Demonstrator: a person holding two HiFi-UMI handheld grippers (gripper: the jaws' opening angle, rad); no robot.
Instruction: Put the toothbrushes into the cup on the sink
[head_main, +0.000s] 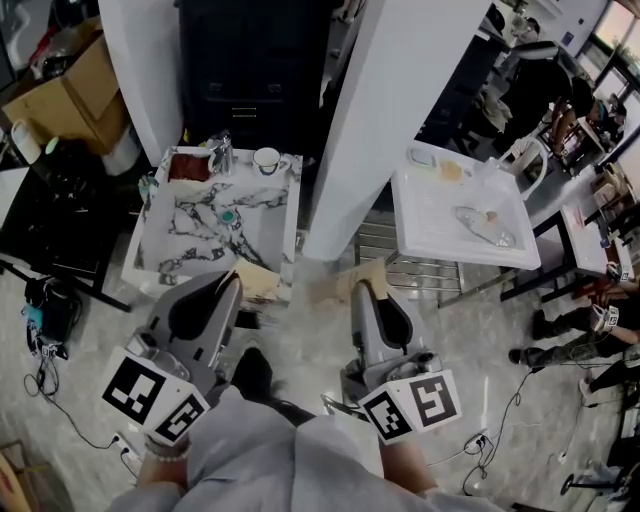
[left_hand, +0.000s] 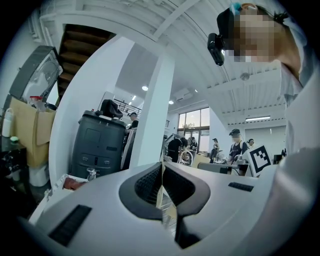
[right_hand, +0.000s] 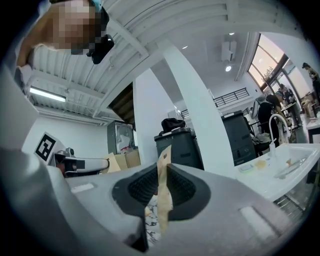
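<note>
My left gripper (head_main: 236, 279) is low in the head view, shut on a thin tan card piece (head_main: 260, 280). In the left gripper view its edge (left_hand: 160, 196) shows squeezed between the pads. My right gripper (head_main: 360, 286) is beside it, shut on another tan card piece (head_main: 342, 280) that sticks up between the jaws (right_hand: 163, 165). Beyond the left gripper is the marble sink (head_main: 270, 225) with a white cup (head_main: 267, 160) at its far edge by the tap (head_main: 220, 154). I cannot make out any toothbrush.
A white pillar (head_main: 375, 110) rises between the marble sink and a white basin (head_main: 430, 235) on the right. A dark cabinet (head_main: 255, 70) stands behind. Cardboard boxes (head_main: 75, 95) sit at the far left, cables lie on the floor, and people sit at the right.
</note>
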